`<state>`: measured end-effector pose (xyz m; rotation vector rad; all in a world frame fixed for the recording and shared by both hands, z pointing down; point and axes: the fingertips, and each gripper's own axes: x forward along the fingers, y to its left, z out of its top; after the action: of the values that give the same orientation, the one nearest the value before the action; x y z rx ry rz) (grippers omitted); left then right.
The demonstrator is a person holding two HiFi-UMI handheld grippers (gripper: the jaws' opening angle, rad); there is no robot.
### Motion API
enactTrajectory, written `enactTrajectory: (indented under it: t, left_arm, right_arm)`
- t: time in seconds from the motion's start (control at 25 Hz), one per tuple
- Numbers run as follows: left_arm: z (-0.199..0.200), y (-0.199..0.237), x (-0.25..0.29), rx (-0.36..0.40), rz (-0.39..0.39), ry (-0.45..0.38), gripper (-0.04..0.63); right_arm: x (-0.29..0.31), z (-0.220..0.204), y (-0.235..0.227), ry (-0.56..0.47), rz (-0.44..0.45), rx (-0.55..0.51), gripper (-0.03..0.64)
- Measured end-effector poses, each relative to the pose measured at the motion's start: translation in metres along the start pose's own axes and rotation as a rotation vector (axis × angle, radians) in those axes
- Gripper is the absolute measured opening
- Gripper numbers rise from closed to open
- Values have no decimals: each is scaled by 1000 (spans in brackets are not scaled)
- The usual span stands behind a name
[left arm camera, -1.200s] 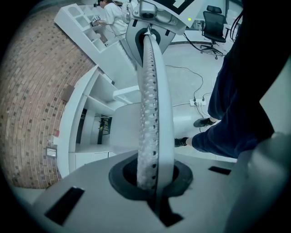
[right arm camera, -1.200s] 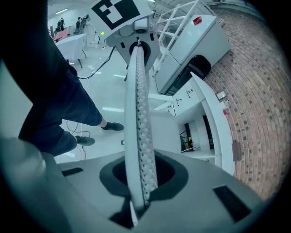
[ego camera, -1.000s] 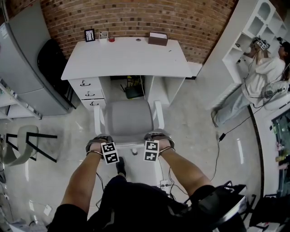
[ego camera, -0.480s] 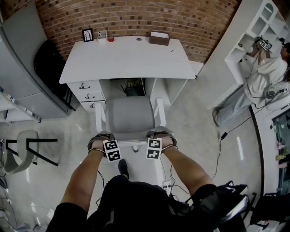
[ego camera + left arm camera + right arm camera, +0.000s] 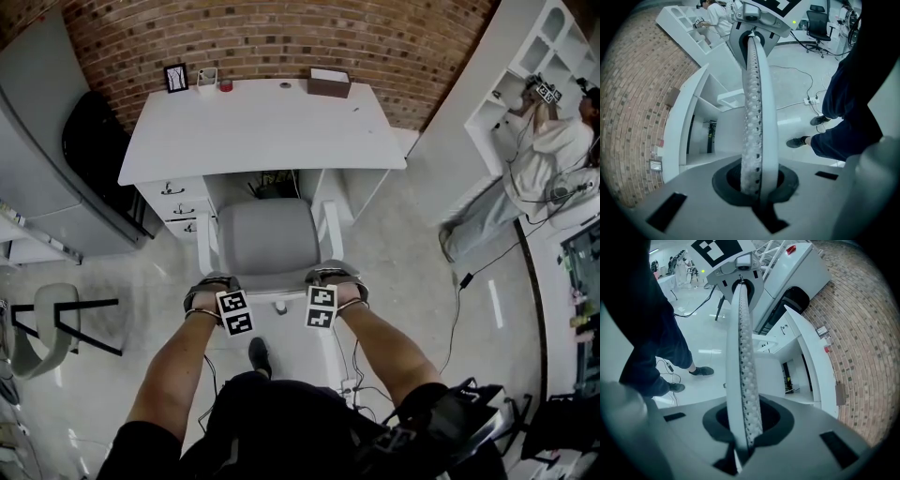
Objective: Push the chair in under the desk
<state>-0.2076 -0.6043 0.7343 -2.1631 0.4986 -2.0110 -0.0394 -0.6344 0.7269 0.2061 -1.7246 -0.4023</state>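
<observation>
A white chair with a grey seat (image 5: 267, 239) faces the white desk (image 5: 262, 122), and its front edge reaches into the knee gap under the desk top. At the left of the chair's backrest top is my left gripper (image 5: 232, 312), with my right gripper (image 5: 321, 307) at the right. Both point inward at each other. In the left gripper view the left gripper (image 5: 752, 42) is shut with nothing between its jaws. The right gripper (image 5: 740, 291) looks the same in its own view. The desk (image 5: 811, 348) shows beyond the jaws.
On the desk's back edge stand a picture frame (image 5: 175, 77), a red cup (image 5: 226, 84) and a brown box (image 5: 328, 82). A grey cabinet (image 5: 37, 169) is at the left and a second chair (image 5: 47, 323) is lower left. At the right a person (image 5: 544, 159) is at a white shelf (image 5: 525, 66). Cables (image 5: 450, 309) lie on the floor.
The chair has rolled forward toward the desk, and both grippers and the person's foot have followed it. The jaws have stayed shut.
</observation>
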Motion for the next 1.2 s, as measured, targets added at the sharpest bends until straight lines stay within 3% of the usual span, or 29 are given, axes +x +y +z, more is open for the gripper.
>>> enactTrajectory:
  t: [1.2]
  left_arm:
    - [-22, 78, 23, 36, 1, -21, 11]
  right_arm:
    - [32, 17, -70, 43, -29, 35, 46]
